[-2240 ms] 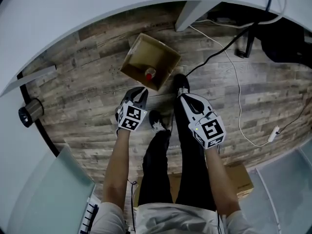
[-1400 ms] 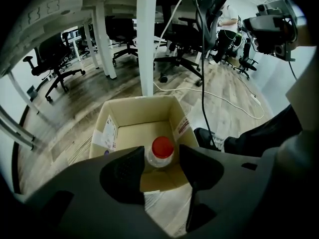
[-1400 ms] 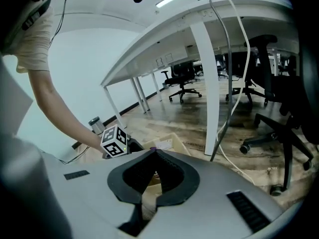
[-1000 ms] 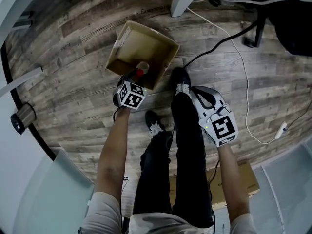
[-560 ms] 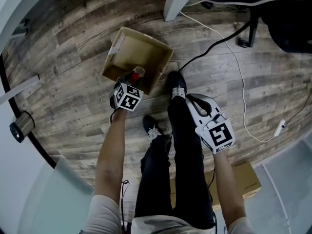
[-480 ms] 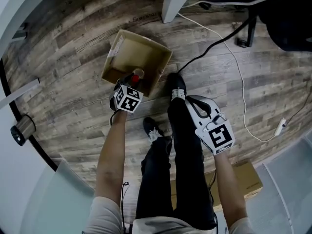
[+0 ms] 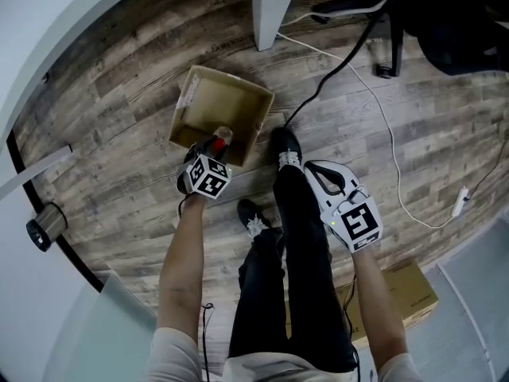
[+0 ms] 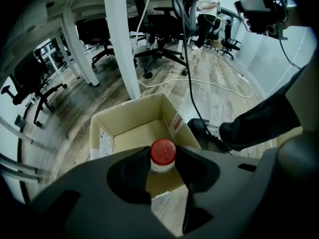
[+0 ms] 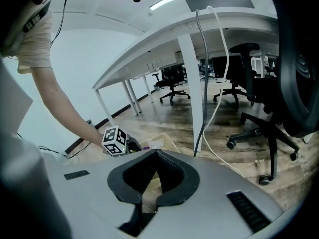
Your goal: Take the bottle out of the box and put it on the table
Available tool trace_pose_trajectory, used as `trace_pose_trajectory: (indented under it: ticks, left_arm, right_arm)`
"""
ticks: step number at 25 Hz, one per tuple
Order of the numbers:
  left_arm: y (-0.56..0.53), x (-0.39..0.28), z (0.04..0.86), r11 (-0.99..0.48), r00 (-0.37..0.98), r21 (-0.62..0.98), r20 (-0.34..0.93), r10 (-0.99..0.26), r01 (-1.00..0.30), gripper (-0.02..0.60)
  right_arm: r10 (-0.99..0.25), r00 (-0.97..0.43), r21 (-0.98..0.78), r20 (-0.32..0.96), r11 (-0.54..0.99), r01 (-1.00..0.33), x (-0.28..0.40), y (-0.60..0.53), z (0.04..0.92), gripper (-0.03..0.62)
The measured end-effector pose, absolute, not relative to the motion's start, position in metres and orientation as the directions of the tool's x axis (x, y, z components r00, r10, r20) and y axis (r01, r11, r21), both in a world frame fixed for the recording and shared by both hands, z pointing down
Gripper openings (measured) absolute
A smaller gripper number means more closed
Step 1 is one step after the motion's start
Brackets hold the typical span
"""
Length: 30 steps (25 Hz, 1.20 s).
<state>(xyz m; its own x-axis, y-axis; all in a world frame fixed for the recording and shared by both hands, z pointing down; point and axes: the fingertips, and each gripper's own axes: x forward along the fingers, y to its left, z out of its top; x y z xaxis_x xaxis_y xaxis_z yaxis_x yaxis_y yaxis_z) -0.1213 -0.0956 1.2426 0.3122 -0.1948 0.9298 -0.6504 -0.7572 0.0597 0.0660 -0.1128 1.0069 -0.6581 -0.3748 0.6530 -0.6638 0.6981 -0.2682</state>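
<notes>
On the wood-plank floor [image 7: 119, 134], an open cardboard box [image 7: 225, 106] stands just ahead of the person's shoe [image 7: 284, 143]. The left arm stretches steeply down into the box. The left claw [image 8: 163, 166] is closing on the upright red-capped bottle [image 8: 163, 152] inside it, both pads against the cap. The right claw [image 9: 155, 153] hangs over the leg [image 7: 306, 237], tips together and empty.
</notes>
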Motion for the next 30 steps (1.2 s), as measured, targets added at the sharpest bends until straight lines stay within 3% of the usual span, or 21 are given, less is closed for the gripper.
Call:
trace_pose_trajectory:
  ticks: [10,18,23,30]
  left_arm:
    - [-0.093,-0.129,1.126,-0.817,0.343,0.035,0.917,-0.202,-0.575,0.163]
    - [-0.107,-0.123,0.990,-0.805,0.432,0.056,0.864,-0.257,-0.591,0.162]
    - [-0.110,-0.113,0.899,-0.845,0.461,0.012,0.842,-0.279,-0.535,0.163]
    - [-0.124,-0.097,0.794,-0.922,0.440,-0.089,0.858,-0.263,-0.378,0.163]
  right_arm:
    - [-0.391,-0.649,-0.265,0.652,0.685,-0.679,0.064,-0.089,0.936,0.038]
    - [-0.434,-0.647,-0.248,0.627,0.677,-0.693,0.062,-0.084,0.845,0.038]
    - [-0.542,-0.608,-0.278,0.581,0.570,-0.773,0.074,-0.087,0.784,0.038]
    - [-0.575,-0.627,-0.234,0.526,0.610,-0.757,0.049,-0.104,0.696,0.038]
